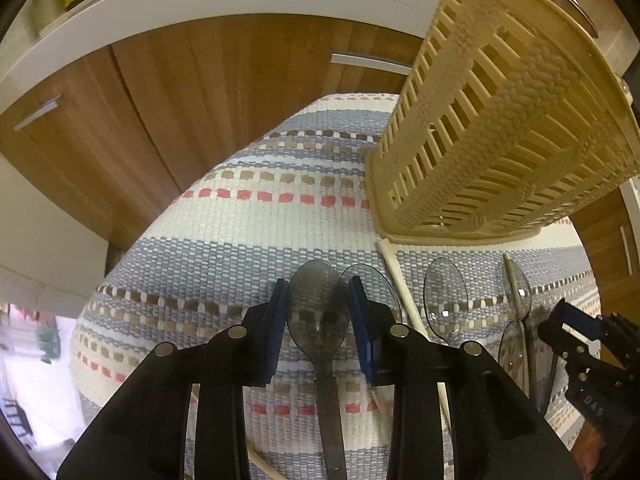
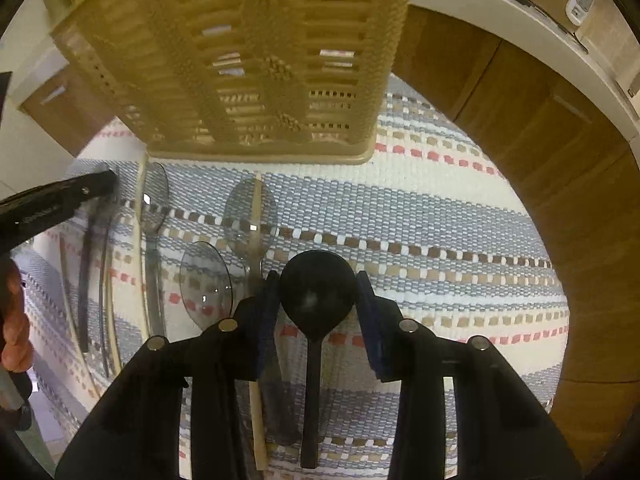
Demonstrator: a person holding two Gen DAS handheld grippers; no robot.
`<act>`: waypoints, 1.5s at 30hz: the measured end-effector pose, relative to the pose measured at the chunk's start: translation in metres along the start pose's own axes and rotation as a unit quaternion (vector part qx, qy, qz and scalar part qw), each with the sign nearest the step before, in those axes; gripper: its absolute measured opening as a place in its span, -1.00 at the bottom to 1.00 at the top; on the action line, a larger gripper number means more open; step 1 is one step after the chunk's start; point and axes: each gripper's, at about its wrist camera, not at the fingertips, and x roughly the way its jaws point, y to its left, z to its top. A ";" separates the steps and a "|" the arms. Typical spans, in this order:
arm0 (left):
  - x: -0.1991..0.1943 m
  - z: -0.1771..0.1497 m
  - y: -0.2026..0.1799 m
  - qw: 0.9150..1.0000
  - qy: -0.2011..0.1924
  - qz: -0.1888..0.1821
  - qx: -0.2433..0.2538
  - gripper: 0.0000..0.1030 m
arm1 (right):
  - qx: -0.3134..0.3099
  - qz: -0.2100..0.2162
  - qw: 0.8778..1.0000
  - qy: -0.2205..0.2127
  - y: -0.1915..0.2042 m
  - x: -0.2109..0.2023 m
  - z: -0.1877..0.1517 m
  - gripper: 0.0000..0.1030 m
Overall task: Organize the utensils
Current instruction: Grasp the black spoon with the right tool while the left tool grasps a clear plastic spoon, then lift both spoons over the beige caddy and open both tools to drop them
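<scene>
Left gripper [image 1: 318, 320], pointing steeply down over the striped woven mat [image 1: 240, 220]: its blue pads flank the bowl of a smoky translucent spoon [image 1: 319, 308] and appear to touch its edges, though a firm clamp cannot be confirmed. Right gripper [image 2: 317, 304]: jaws bracket the bowl of a black spoon [image 2: 316, 292], narrow gaps visible at both sides, so not gripped. Between the two grippers, further clear spoons [image 2: 250, 216] and a wooden stick [image 2: 256, 320] lie on the mat. Beyond them, toward the mat's far edge, stands the cream slotted utensil basket [image 1: 500, 120], before wooden cabinet doors [image 1: 220, 80].
</scene>
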 end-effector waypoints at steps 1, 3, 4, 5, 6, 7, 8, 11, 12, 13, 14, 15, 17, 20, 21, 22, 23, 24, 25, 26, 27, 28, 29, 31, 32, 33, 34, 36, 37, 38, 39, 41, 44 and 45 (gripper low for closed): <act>0.001 -0.002 0.000 1.000 -0.002 -0.006 0.001 -0.45 | 0.000 0.009 1.000 -0.009 0.000 -0.004 -0.001 -0.33; 0.002 -0.004 -0.002 1.000 -0.003 -0.013 0.002 -0.45 | 0.000 0.014 1.000 -0.020 0.000 -0.010 -0.003 -0.33; 0.000 -0.005 -0.004 1.000 -0.006 -0.022 0.003 -0.45 | 0.000 0.017 1.000 -0.025 0.001 -0.013 -0.005 -0.33; -0.002 -0.007 -0.003 1.000 -0.009 -0.029 0.001 -0.45 | 0.000 0.022 0.999 -0.030 0.002 -0.015 -0.006 -0.33; -0.006 -0.008 -0.004 0.999 -0.015 -0.040 -0.001 -0.45 | 0.000 0.027 0.999 -0.033 -0.001 -0.018 -0.009 -0.33; -0.007 -0.009 -0.004 0.999 -0.019 -0.043 -0.003 -0.45 | 0.000 0.031 0.999 -0.037 -0.002 -0.019 -0.011 -0.33; -0.010 -0.012 -0.002 0.999 -0.024 -0.045 -0.003 -0.45 | 0.000 0.036 0.998 -0.042 0.000 -0.022 -0.013 -0.33; -0.030 -0.017 -0.006 0.997 -0.050 -0.056 0.004 -0.45 | 0.000 0.054 0.997 -0.062 0.005 -0.034 -0.020 -0.33; -0.037 -0.021 -0.007 0.997 -0.059 -0.057 0.006 -0.45 | 0.000 0.059 0.996 -0.068 -0.002 -0.040 -0.023 -0.33; -0.047 -0.024 -0.010 0.995 -0.075 -0.062 0.007 -0.46 | -0.001 0.063 0.995 -0.075 -0.008 -0.044 -0.022 -0.33; -0.054 -0.025 0.002 0.994 -0.083 -0.067 0.007 -0.46 | -0.002 0.069 0.994 -0.087 -0.007 -0.051 -0.023 -0.33; -0.062 -0.028 0.006 0.993 -0.093 -0.072 0.007 -0.46 | -0.003 0.073 0.992 -0.098 -0.006 -0.058 -0.024 -0.33; -0.081 -0.042 0.013 0.989 -0.118 -0.083 0.005 -0.46 | -0.009 0.076 0.989 -0.125 -0.007 -0.076 -0.027 -0.33; -0.115 -0.049 0.019 0.982 -0.162 -0.092 0.010 -0.47 | -0.014 0.081 0.983 -0.167 -0.012 -0.109 -0.028 -0.33; -0.126 -0.049 0.023 0.979 -0.178 -0.096 0.012 -0.47 | -0.014 0.081 0.981 -0.178 -0.012 -0.117 -0.028 -0.33; -0.137 -0.049 0.026 0.977 -0.188 -0.097 0.013 -0.48 | -0.013 0.082 0.977 -0.194 -0.012 -0.128 -0.028 -0.33; -0.150 -0.049 0.028 0.974 -0.201 -0.099 0.015 -0.50 | -0.013 0.083 0.974 -0.210 -0.012 -0.137 -0.026 -0.33; -0.163 -0.049 0.024 0.970 -0.220 -0.100 0.018 -0.59 | -0.011 0.083 0.971 -0.223 -0.013 -0.140 -0.026 -0.33; -0.172 -0.047 0.022 0.968 -0.230 -0.098 0.021 -0.92 | -0.009 0.083 0.967 -0.241 -0.013 -0.150 -0.023 -0.33; -0.184 -0.044 0.017 0.964 -0.244 -0.102 0.023 -0.90 | -0.007 0.082 0.964 -0.255 -0.014 -0.158 -0.020 -0.33; -0.198 -0.041 0.015 0.960 -0.253 -0.117 0.020 -0.90 | -0.006 0.081 0.961 -0.265 -0.015 -0.164 -0.017 -0.33; -0.203 -0.037 0.013 0.959 -0.255 -0.125 0.017 -0.92 | -0.006 0.080 0.958 -0.275 -0.017 -0.169 -0.012 -0.33; -0.211 -0.034 0.010 0.957 -0.258 -0.127 0.018 -0.91 | -0.007 0.079 0.956 -0.281 -0.017 -0.176 -0.006 -0.33; -0.222 -0.028 0.000 0.954 -0.272 -0.118 0.035 -0.91 | -0.008 0.077 0.955 -0.288 -0.018 -0.182 0.003 -0.33; -0.225 -0.026 -0.004 0.954 -0.274 -0.118 0.041 -0.92 | -0.006 0.076 0.954 -0.289 -0.019 -0.183 0.006 -0.33; -0.224 -0.025 -0.005 0.953 -0.273 -0.120 0.045 -0.92 | -0.004 0.079 0.954 -0.291 -0.022 -0.184 0.008 -0.33; -0.225 -0.023 -0.007 0.953 -0.272 -0.126 0.049 -0.92 | -0.004 0.077 0.953 -0.294 -0.023 -0.186 0.010 -0.33; -0.229 -0.017 -0.013 0.952 -0.275 -0.120 0.061 -0.92 | -0.004 0.069 0.950 -0.304 -0.024 -0.190 0.016 -0.33; -0.229 -0.014 -0.015 0.952 -0.279 -0.111 0.066 -0.92 | -0.004 0.067 0.948 -0.310 -0.025 -0.194 0.020 -0.33; -0.232 -0.011 -0.018 0.951 -0.283 -0.101 0.072 -0.92 | -0.002 0.067 0.947 -0.315 -0.027 -0.198 0.022 -0.33; -0.236 -0.006 -0.022 0.950 -0.286 -0.094 0.080 -0.92 | 0.002 0.068 0.943 -0.326 -0.030 -0.206 0.027 -0.33; -0.244 0.001 -0.028 0.949 -0.292 -0.085 0.088 -0.92 | 0.007 0.069 0.933 -0.352 -0.034 -0.220 0.037 -0.33; -0.260 0.015 -0.041 0.942 -0.311 -0.061 0.108 -0.92 | 0.014 0.055 0.917 -0.394 -0.036 -0.233 0.052 -0.33; -0.265 0.021 -0.046 0.940 -0.318 -0.045 0.117 -0.92 | 0.014 0.049 0.913 -0.405 -0.036 -0.235 0.056 -0.33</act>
